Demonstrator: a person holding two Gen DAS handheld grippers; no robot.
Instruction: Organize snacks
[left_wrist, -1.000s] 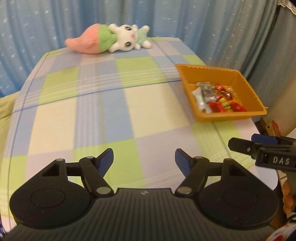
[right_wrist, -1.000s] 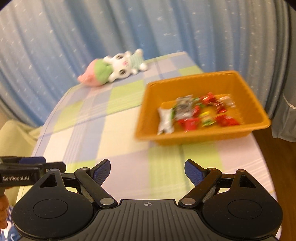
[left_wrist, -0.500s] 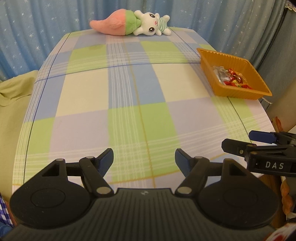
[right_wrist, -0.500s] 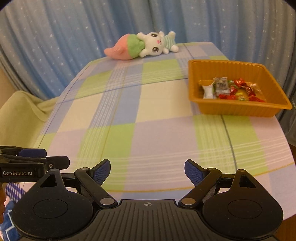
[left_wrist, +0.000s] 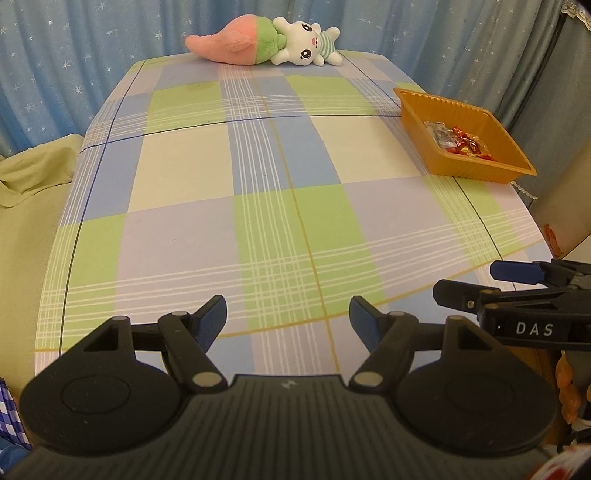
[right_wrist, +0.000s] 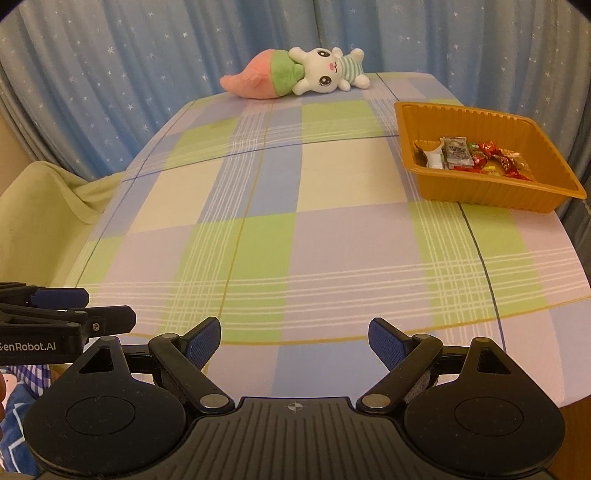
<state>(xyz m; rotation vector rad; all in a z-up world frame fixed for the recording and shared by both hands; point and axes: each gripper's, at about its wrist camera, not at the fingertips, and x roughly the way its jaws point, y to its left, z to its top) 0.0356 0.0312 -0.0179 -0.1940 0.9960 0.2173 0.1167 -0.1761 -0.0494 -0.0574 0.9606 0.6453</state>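
Note:
An orange plastic tray (right_wrist: 546, 127) stands at the table's right edge and also shows in the left wrist view (left_wrist: 476, 110). It holds several wrapped snacks (right_wrist: 476, 157), red, silver and white. My left gripper (left_wrist: 288, 319) is open and empty over the table's near edge. My right gripper (right_wrist: 294, 339) is open and empty beside it, also at the near edge, far from the tray. Each gripper shows from the side in the other's view, the right one (left_wrist: 517, 291) and the left one (right_wrist: 62, 314).
A checked tablecloth (left_wrist: 258, 192) covers the table. A plush bunny with a pink and green carrot body (right_wrist: 295, 74) lies at the far edge. Blue star curtains (right_wrist: 147, 55) hang behind. A pale green cushion (right_wrist: 37, 206) lies left of the table.
Both grippers have pulled back from the tray toward the table's near edge. The tray and the plush now look farther away. Both grippers stay open.

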